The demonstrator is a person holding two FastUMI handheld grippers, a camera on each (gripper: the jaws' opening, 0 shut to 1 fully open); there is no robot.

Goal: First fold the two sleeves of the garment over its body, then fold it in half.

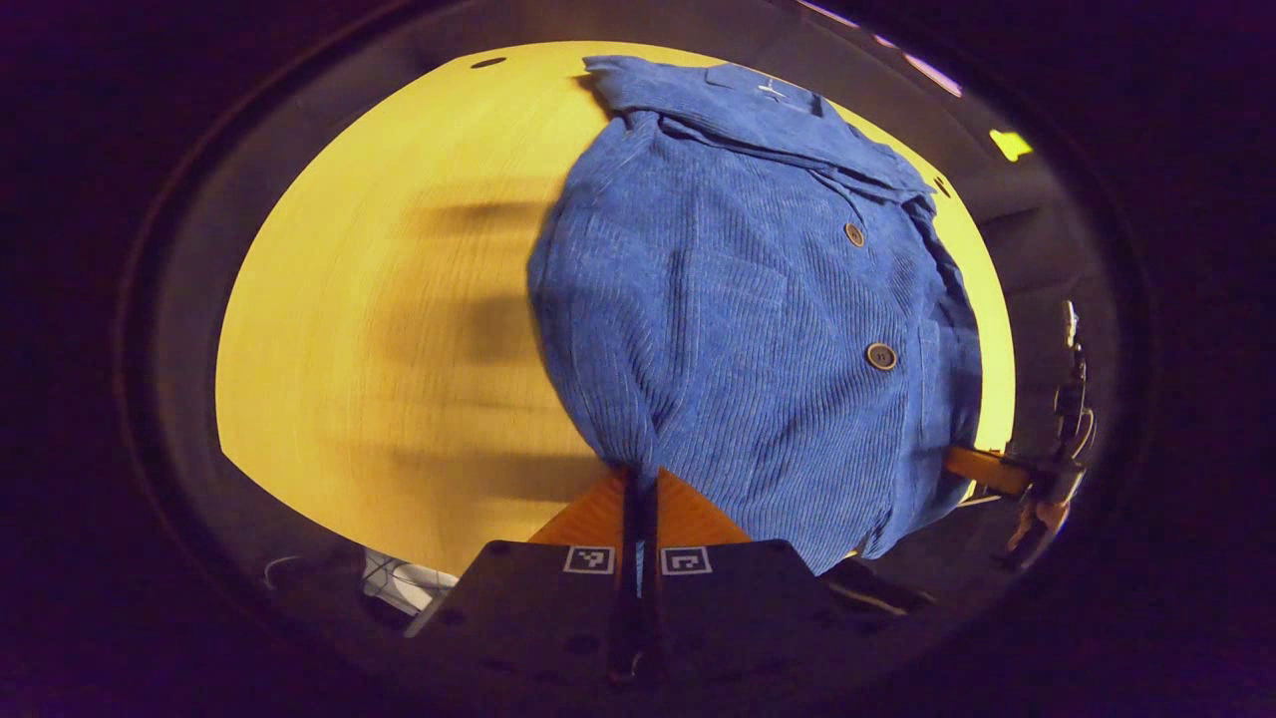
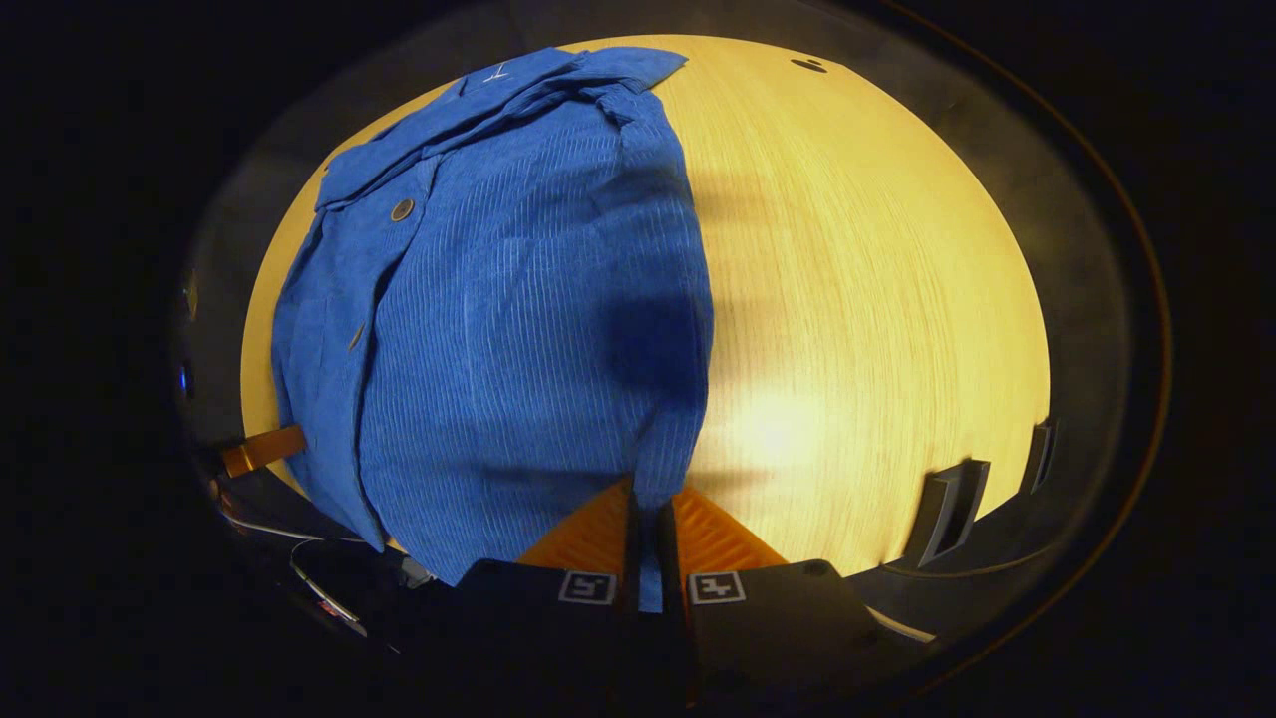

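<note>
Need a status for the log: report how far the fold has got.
Done, as it looks: no sleeve lies out on the table; the blue garment is a narrow panel, so both seem folded in. In hand: the left gripper and right gripper each pinch a near hem corner. Left: carry the hem to the collar for the half fold.

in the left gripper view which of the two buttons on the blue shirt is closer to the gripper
The lower dark round button on the blue corduroy shirt; the other button sits higher, toward the collar, farther from the left gripper.
</note>
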